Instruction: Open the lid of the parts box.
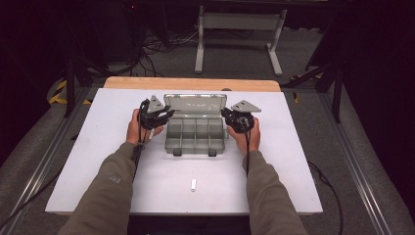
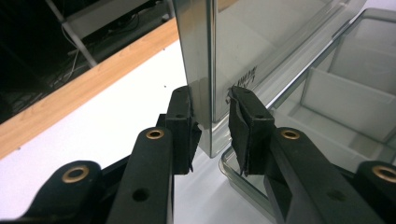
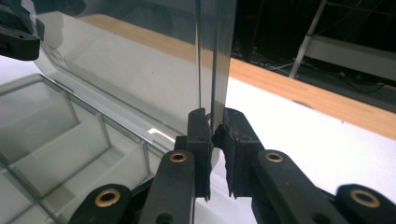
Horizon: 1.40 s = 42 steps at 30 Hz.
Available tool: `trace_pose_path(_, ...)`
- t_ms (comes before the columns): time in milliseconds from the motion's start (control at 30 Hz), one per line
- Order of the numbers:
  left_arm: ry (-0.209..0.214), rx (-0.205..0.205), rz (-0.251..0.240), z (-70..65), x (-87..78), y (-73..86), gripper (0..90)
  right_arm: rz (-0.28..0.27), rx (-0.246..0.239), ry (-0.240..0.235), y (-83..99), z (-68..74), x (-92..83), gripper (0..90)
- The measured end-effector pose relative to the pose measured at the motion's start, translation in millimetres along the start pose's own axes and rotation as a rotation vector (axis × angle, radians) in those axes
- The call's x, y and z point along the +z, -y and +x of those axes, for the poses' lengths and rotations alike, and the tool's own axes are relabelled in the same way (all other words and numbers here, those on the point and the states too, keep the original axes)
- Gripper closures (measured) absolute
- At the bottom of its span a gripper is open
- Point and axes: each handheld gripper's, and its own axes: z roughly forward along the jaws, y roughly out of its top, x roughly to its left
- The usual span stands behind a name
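1. The left gripper is at the left end of the clear box, which sits in the middle of the white table. In the left gripper view its two black jaws stand on each side of the left edge of the lid. There is a small gap, mostly at the right jaw, so I cannot tell if it is squeezing yet.

2. The box is open. Its lid stands up at the back, and the little rooms inside look empty.

3. A small white thing lies alone on the table near the person, well apart from the box.

4. The right gripper is at the right end of the box. In the right gripper view its jaws are nearly closed and pinch the thin right edge of the lid.

5. I think the job now is to swing the lid down and shut the box.

6. To do it well, move both hands together, at the same speed, so the lid does not twist.

7. Hold softly. The plastic is thin and could slip or bend.

8. Let go before the jaws get trapped under the lid.
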Motion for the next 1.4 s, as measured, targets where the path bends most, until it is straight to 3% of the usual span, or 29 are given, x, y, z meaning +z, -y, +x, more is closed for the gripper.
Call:
trace_pose_path(400,-0.012,-0.003,0.041,-1.6,9.7,5.9,70.0,0.017,0.017,0.022,9.9,1.9,8.6,83.3)
trace_pose_path(567,-0.011,-0.014,0.036,-1.3,11.1,7.2,69.5,0.04,0.018,0.026,13.3,2.3,12.5,83.1)
trace_pose_path(800,-0.014,-0.035,0.023,-1.1,12.6,8.8,69.0,0.032,0.036,0.021,14.6,1.4,13.1,83.1)
trace_pose_path(1033,-0.007,-0.05,0.018,-0.6,13.1,9.7,68.7,0.031,0.083,0.003,15.7,-1.3,12.6,84.5)
trace_pose_path(1267,-0.027,-0.045,0.018,-2.1,14.5,8.8,67.1,0.043,0.061,0.008,13.9,-1.0,13.1,83.9)
trace_pose_path(1400,-0.044,-0.042,0.024,-1.8,15.4,8.4,63.7,0.057,0.059,-0.008,10.7,-1.3,16.2,78.0)
